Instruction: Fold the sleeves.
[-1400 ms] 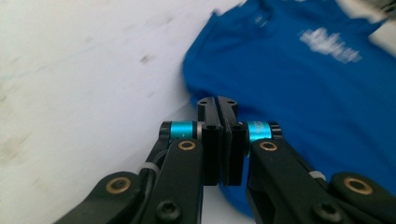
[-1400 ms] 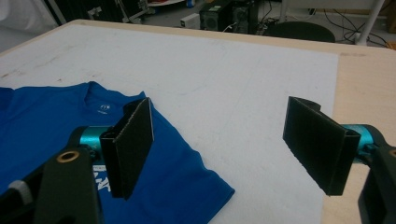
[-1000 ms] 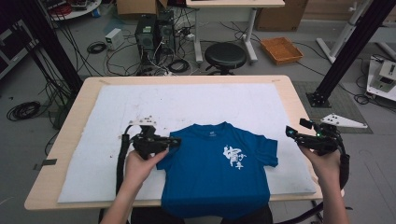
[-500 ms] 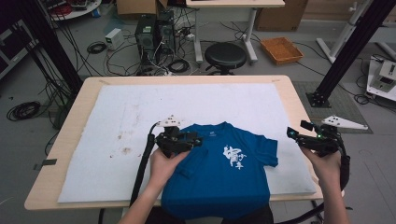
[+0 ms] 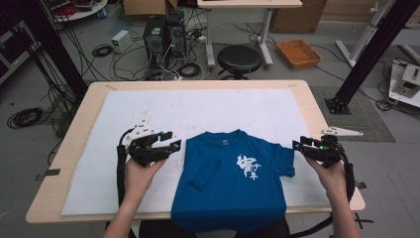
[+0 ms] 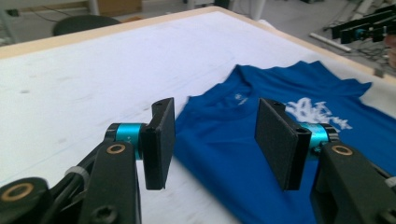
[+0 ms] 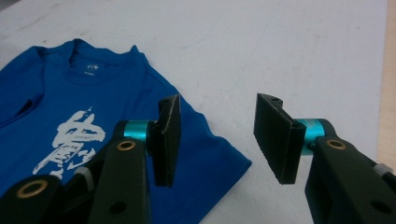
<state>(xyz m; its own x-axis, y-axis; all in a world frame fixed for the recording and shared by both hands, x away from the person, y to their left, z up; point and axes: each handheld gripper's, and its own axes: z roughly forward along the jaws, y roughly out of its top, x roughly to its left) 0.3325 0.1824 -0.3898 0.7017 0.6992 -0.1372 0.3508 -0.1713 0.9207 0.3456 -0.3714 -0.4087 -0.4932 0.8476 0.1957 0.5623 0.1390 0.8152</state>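
Blue short-sleeved cotton t-shirt w/ white brush-script print (image 5: pixel 233 183) lies face up on the white padded sheet (image 5: pixel 198 109) covering the pale wooden desk (image 5: pixel 89 99), at the near edge, hem hanging over toward the person. Its left sleeve (image 5: pixel 203 174) is folded in across the chest; its right sleeve (image 5: pixel 283 161) lies flat, spread out.

Left hand-held gripper (image 5: pixel 168 144) hovers just beside the shirt's left shoulder; jaws have just been opening, now roughly half wide, nothing between them. In the left gripper view (image 6: pixel 215 140) only air and the shoulder edge beyond show between the pads. Right hand-held gripper (image 5: pixel 302 147) sits just off the right sleeve's edge; jaws have just been closing, now at a middling gap, empty. In the right gripper view (image 7: pixel 217 140) the sleeve hem lies under the left pad, prob. not touching, though the angle is poor.

Risks: right jaws narrowing before reaching cloth could pinch nothing, or catch one layer only and drag the sleeve crooked. A pull from that side could slide the overhanging hem off the desk. Left gripper brushing the folded sleeve could flip it back open.

Around: black round stool (image 5: pixel 239 59), computer towers (image 5: pixel 163 34) w/ tangled cables, orange tray (image 5: pixel 298 52) on the floor behind. Nothing lies betw. either gripper and the shirt.
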